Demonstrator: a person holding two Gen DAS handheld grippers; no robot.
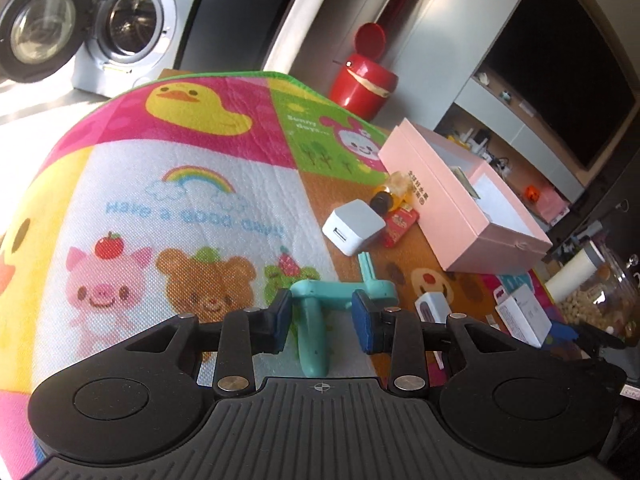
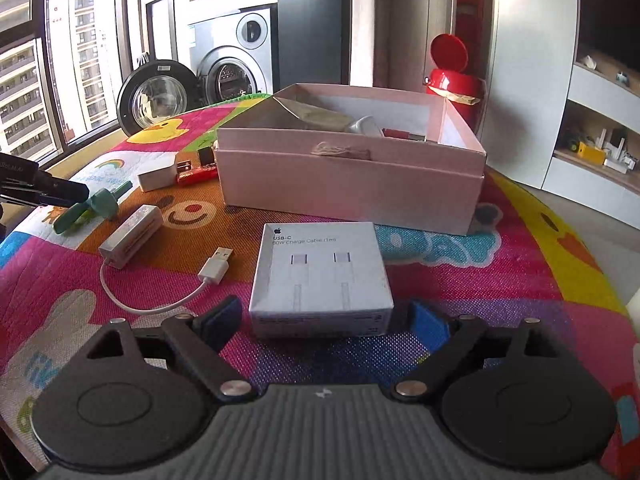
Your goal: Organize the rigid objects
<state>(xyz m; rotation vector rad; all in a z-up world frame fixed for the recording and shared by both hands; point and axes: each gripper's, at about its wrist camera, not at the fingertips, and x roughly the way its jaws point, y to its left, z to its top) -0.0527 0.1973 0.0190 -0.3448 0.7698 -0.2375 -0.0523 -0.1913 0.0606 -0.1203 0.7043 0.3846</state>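
My left gripper (image 1: 322, 322) is open part-way over a teal T-shaped tool (image 1: 314, 344) lying on the play mat (image 1: 180, 200). The tool's handle runs between the blue pads (image 1: 280, 320) with a gap on its right side. My right gripper (image 2: 326, 322) stands wide open around the near end of a white USB-C cable box (image 2: 320, 276), its pads clear of both sides. Behind it is the open pink box (image 2: 352, 188) with a few items inside. The left gripper's finger (image 2: 52, 192) shows above the teal tool (image 2: 100, 206).
A white charger cube (image 1: 354, 226), a red packet (image 1: 400, 224) and a small yellow bottle (image 1: 390, 196) lie beside the pink box (image 1: 460, 200). A white adapter with a USB cable (image 2: 132, 236) lies left of the cable box. A red bin (image 2: 452, 80) stands behind.
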